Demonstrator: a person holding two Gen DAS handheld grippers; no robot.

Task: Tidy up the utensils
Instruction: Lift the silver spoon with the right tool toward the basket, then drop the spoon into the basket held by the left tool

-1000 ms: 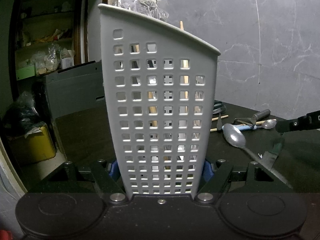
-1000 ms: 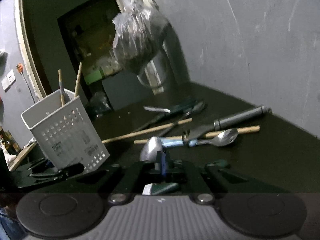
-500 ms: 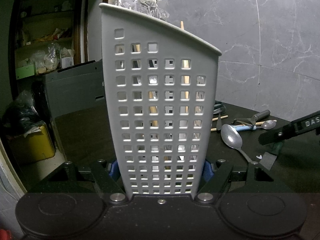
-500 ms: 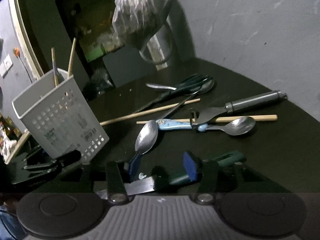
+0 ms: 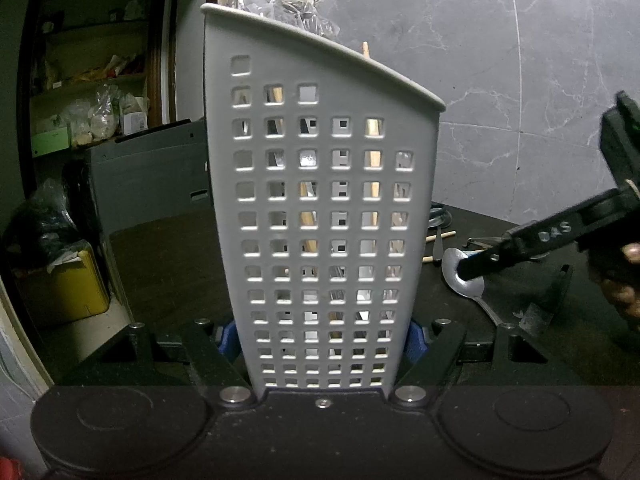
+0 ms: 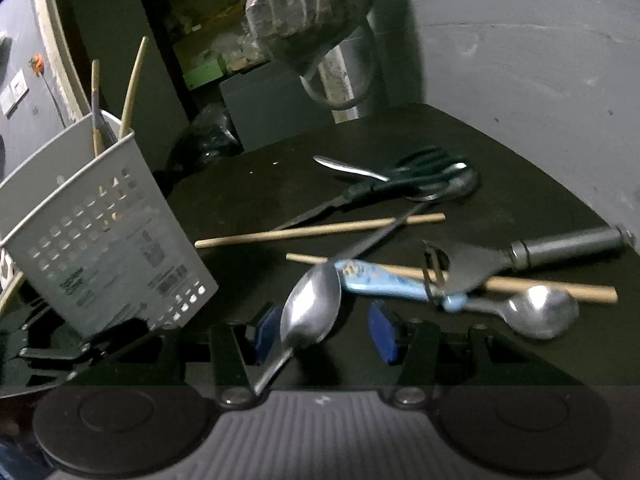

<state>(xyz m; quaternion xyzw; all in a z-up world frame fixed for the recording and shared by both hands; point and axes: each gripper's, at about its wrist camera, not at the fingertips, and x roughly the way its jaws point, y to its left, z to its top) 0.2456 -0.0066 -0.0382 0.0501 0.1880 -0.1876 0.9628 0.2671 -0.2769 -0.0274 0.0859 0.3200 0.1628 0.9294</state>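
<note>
- The white perforated plastic utensil basket [image 5: 320,216] is clamped between the blue pads of the left gripper [image 5: 320,338], which presses on both of its lower side walls.
- Wooden chopsticks [image 6: 132,84] are seen standing inside it.
- The right gripper [image 6: 326,330] stands roughly half open, its pads pressing on nothing; its jaws have just been opening.
- The plain steel tablespoon [image 6: 310,308] lies between those open jaws, bowl forward, its handle running back beneath the left finger.
- The spoon is judged stiff, light and slippery; the narrow handle behind the bowl looks the surest hold, since the curved bowl could slide from the pads.
- Ahead of the right gripper, more utensils lie on the dark table [image 6: 532,184], including a blue-handled spoon [image 6: 452,300].
</note>
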